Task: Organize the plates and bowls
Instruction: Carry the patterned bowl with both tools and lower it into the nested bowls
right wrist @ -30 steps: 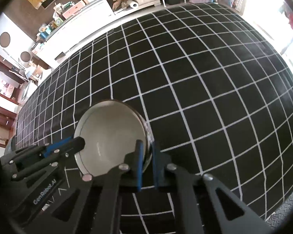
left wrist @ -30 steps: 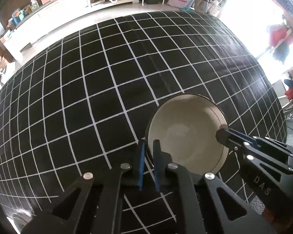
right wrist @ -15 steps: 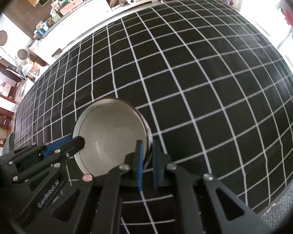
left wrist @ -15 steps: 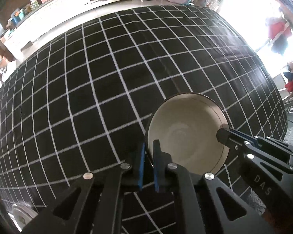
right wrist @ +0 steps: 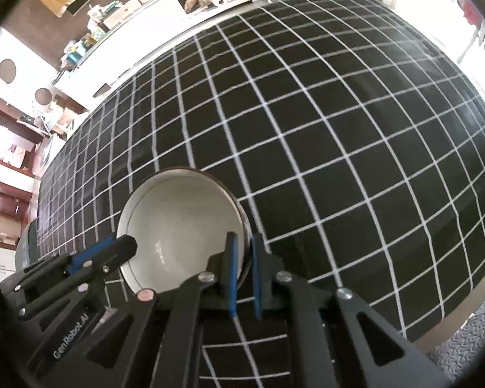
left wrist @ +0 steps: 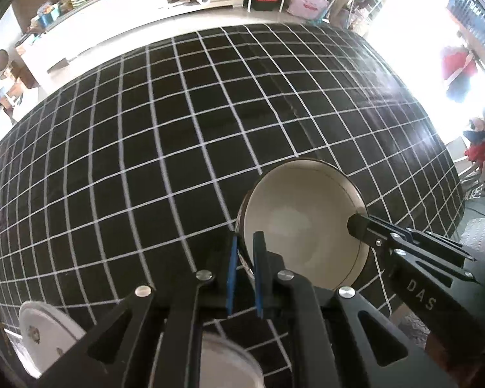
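A cream bowl (left wrist: 302, 223) with a dark rim hangs above the black checked tablecloth (left wrist: 177, 135), held from both sides. My left gripper (left wrist: 245, 242) is shut on the bowl's left rim. My right gripper (right wrist: 243, 244) is shut on the opposite rim, and the bowl (right wrist: 181, 223) fills the lower left of the right wrist view. Each gripper shows in the other's view: the right one (left wrist: 359, 226) at the bowl's right edge, the left one (right wrist: 126, 245) at its left edge.
A white plate (left wrist: 42, 333) and a pale round dish (left wrist: 229, 365) lie on the near part of the table below the left gripper. Cluttered shelves and a white counter (left wrist: 139, 9) stand beyond the far table edge. The floor shows past the right edge.
Both grippers have carried the bowl together toward the near side of the table. The white plate and the pale dish have come into the left wrist view at the bottom.
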`<action>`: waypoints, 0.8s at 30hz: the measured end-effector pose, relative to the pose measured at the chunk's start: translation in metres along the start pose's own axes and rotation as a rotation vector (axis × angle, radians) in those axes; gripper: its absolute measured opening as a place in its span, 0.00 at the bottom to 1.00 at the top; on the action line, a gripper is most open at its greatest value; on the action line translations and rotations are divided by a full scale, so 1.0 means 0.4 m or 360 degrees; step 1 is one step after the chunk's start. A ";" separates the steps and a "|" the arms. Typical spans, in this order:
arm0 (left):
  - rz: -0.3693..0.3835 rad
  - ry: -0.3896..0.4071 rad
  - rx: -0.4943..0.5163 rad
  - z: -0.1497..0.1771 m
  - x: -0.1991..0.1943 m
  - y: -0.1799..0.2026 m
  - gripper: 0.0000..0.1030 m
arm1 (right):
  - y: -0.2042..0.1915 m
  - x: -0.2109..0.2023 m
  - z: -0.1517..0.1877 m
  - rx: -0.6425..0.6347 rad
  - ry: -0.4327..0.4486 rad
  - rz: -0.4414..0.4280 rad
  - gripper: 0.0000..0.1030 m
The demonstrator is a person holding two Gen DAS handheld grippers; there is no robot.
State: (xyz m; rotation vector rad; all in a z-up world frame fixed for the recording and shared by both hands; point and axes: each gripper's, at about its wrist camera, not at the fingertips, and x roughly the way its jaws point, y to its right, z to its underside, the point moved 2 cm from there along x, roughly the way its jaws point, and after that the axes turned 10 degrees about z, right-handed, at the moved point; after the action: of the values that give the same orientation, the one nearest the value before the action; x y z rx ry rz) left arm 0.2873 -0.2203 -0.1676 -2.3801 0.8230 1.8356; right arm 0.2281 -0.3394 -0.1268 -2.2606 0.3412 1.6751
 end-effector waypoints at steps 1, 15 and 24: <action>0.0000 0.0014 -0.0008 0.005 -0.014 -0.003 0.06 | -0.007 -0.010 0.003 -0.0007 0.0009 -0.0004 0.11; -0.0020 0.0195 -0.0098 0.130 -0.231 -0.085 0.06 | -0.155 -0.156 0.087 -0.0182 0.0160 -0.0004 0.11; -0.0058 0.0218 -0.0167 0.229 -0.272 -0.138 0.06 | -0.232 -0.154 0.172 -0.0277 0.0120 -0.0028 0.11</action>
State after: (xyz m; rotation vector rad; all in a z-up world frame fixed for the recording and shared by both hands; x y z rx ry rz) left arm 0.2106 -0.1002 -0.1132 -2.5915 0.7035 1.7611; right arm 0.1834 -0.2269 -0.0769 -2.4489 0.1985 1.6723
